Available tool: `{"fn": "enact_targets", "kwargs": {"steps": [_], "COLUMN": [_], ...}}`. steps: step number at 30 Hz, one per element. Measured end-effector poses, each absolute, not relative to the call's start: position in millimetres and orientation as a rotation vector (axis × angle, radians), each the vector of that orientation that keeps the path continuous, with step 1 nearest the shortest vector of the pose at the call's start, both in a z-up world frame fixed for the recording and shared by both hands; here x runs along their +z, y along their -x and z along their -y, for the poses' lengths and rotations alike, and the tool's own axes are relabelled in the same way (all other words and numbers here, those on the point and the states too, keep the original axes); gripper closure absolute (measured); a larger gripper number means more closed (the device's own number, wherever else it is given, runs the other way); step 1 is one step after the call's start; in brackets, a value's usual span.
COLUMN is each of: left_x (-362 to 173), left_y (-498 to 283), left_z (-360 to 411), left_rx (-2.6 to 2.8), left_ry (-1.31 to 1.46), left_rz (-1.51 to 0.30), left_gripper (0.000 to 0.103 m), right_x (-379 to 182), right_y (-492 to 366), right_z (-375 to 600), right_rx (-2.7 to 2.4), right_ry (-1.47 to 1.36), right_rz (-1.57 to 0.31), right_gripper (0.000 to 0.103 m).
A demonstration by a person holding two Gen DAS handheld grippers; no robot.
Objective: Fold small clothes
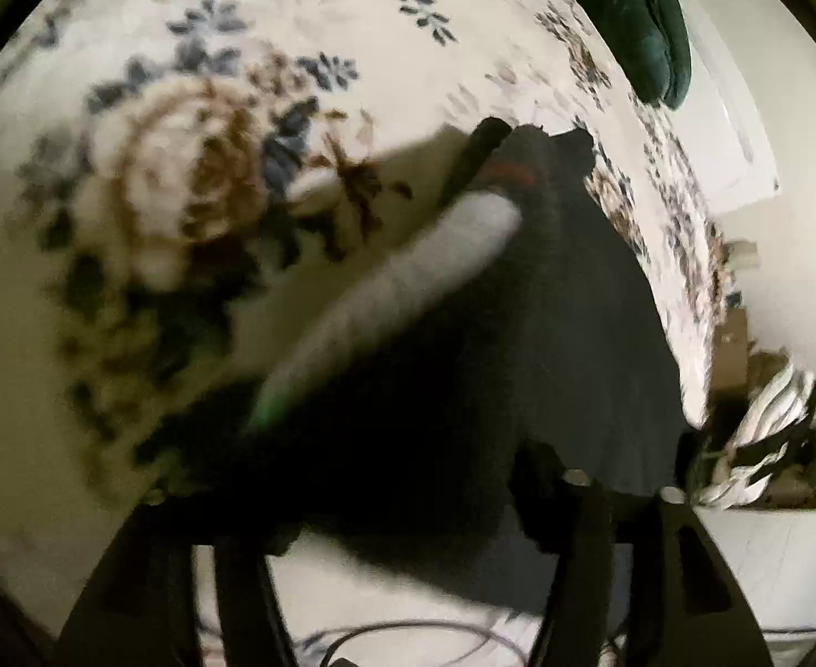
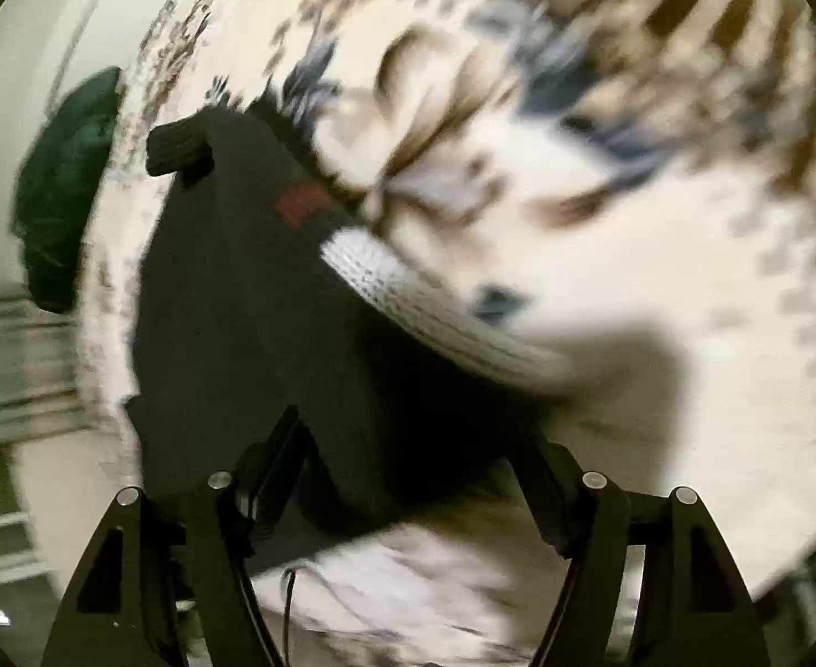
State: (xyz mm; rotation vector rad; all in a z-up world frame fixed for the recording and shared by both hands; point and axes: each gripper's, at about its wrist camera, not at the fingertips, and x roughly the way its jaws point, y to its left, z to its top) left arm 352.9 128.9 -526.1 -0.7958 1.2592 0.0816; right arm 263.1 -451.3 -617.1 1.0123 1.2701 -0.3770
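Note:
A small black garment (image 1: 519,333) with a white knitted band (image 1: 408,283) and a red mark (image 1: 511,172) lies on the floral bedspread (image 1: 297,28). It reaches down between the fingers of my left gripper (image 1: 408,506), which stand wide apart; the view is blurred by motion. In the right wrist view the same black garment (image 2: 230,305) with its white band (image 2: 408,289) and red mark (image 2: 302,203) lies in front of my right gripper (image 2: 408,478). Its jaws are wide open and the cloth's near edge lies between them.
A dark green cloth item (image 1: 647,16) lies at the far edge of the bed, also in the right wrist view (image 2: 63,189). A black-and-white striped heap (image 1: 764,433) sits beside the bed at the right. A thin cable (image 2: 288,589) lies near the right gripper.

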Motion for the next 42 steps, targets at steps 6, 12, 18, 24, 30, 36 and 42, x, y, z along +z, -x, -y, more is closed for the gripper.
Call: {"fn": "enact_targets", "kwargs": {"steps": [6,12,18,24,30,36,42], "left_x": [-474.4,-471.6,-488.9,-490.9,-484.1,-507.4,-535.2], "left_y": [-326.0,-370.7,-427.2,-443.8,-418.5,-389.1,-376.2], "left_z": [-105.7,-62.8,-5.3,29.8,59.4,106.6,128.0], "left_rx": [0.116,0.050,-0.033,-0.089,-0.138,-0.174,-0.144], "left_ry": [0.492,0.375,0.233,0.197,0.135,0.047,-0.082], "left_rz": [-1.236,-1.195,-1.222,-1.250,-1.306,-1.387,-1.403], "left_gripper": [0.016,0.016,0.016,0.016,0.016,0.016,0.016], "right_x": [-532.9,-546.5,-595.5,-595.4,-545.8,-588.9,-676.1], "right_y": [-300.1,-457.4,-548.0,-536.1,-409.4,-289.2,-271.1], "right_z": [462.5,430.0,449.3,511.6,529.8,490.3,459.4], "right_rx": [-0.484,-0.229,-0.355,-0.423,-0.315,-0.301,-0.238], "right_ry": [-0.662,-0.532,-0.361,-0.585,-0.922,-1.175,-1.369], "right_rz": [-1.190,-1.229,-1.339,-1.309,-1.140,-1.145,-1.051], "right_gripper": [0.029,0.029,0.032,0.032,0.009,0.001,0.001]}}
